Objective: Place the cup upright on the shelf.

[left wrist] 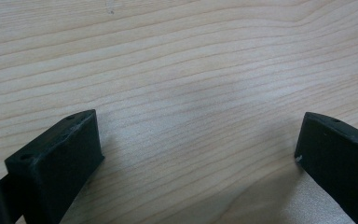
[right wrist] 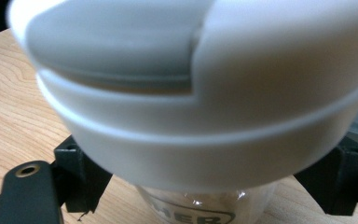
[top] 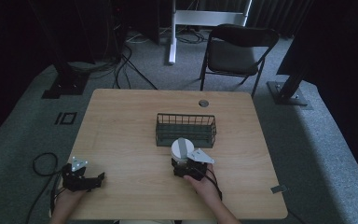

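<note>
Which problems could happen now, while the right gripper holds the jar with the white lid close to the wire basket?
1. The right gripper grips the clear jar below its wide white lid; smooth walls might slip between the fingers.
2. The wire basket stands just beyond the jar, so a low lift could catch its near rim.
3. The left gripper rests open far away at the table edge, so it probably cannot steady the basket.

Wooden table point(top: 121, 126), black folding chair point(top: 235, 51) behind, cables point(top: 121, 65) on grey carpet.
</note>
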The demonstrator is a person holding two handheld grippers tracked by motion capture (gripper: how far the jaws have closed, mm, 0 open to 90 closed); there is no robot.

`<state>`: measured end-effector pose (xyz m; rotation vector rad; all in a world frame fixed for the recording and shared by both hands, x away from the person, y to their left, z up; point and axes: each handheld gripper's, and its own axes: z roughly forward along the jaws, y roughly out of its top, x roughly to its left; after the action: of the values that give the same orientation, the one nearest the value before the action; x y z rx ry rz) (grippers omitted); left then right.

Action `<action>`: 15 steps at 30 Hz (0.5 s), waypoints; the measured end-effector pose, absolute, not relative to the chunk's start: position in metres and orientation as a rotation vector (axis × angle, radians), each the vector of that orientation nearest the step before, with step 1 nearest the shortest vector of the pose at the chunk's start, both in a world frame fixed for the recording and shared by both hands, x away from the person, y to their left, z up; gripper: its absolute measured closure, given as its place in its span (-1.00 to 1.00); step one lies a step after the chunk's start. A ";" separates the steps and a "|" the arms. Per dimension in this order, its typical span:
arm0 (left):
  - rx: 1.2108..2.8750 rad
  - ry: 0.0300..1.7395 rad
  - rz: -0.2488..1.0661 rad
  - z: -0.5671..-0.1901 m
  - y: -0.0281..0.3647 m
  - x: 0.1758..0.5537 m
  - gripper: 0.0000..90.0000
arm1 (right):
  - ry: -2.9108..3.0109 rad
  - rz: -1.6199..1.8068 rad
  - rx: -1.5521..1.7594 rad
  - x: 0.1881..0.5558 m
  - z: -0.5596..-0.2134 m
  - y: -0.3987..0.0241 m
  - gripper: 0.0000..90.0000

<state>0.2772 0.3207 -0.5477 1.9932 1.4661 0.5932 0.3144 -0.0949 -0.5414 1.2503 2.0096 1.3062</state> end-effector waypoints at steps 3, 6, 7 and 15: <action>1.993 1.466 0.593 -0.548 0.321 0.277 -0.99 | 2.029 1.291 1.232 0.315 -0.540 -0.095 -0.64; 1.993 1.467 0.593 -0.548 0.321 0.277 -0.99 | 2.044 1.271 1.189 0.315 -0.539 -0.095 -0.62; 1.993 1.466 0.594 -0.548 0.321 0.277 -0.99 | 2.050 1.264 1.172 0.315 -0.538 -0.096 -0.60; 1.993 1.466 0.593 -0.548 0.321 0.277 -0.99 | 2.068 1.278 1.147 0.316 -0.536 -0.098 -0.59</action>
<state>0.2772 0.3206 -0.5477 1.9928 1.4664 0.5931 0.3159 -0.0978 -0.5360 1.1466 2.0681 1.2784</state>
